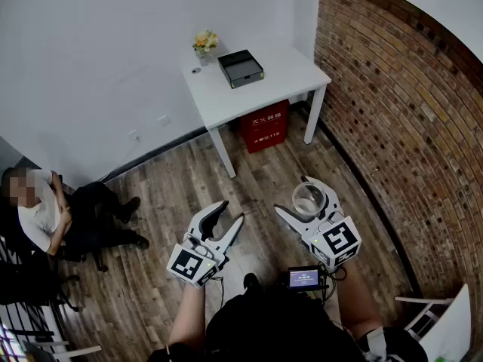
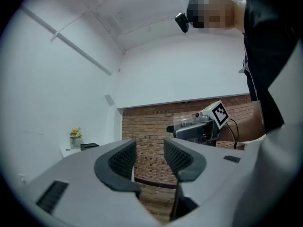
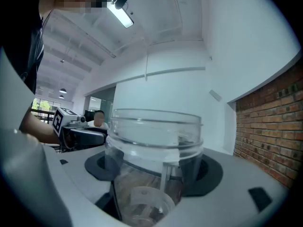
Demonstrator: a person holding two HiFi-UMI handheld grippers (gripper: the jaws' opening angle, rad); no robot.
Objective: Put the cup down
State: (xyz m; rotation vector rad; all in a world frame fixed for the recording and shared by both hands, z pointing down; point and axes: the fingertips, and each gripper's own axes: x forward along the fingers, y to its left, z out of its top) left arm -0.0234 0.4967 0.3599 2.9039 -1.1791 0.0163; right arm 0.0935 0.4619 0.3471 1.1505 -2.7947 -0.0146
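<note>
A clear plastic cup (image 1: 308, 199) stands upright between the jaws of my right gripper (image 1: 309, 206), which is shut on it and holds it level above the wooden floor. The right gripper view shows the cup (image 3: 154, 162) filling the space between the dark pads, rim up. My left gripper (image 1: 225, 219) hangs at the same height to the left, its jaws a little apart with nothing between them. In the left gripper view the left gripper (image 2: 149, 157) points at the brick wall, and the right gripper (image 2: 201, 124) with the cup shows beyond it.
A white table (image 1: 283, 78) stands ahead against the wall, bearing a black box (image 1: 241, 68) and a small vase of flowers (image 1: 204, 45). A red box (image 1: 264, 125) sits under it. A brick wall (image 1: 400, 119) runs along the right. A person (image 1: 53, 217) sits at the left.
</note>
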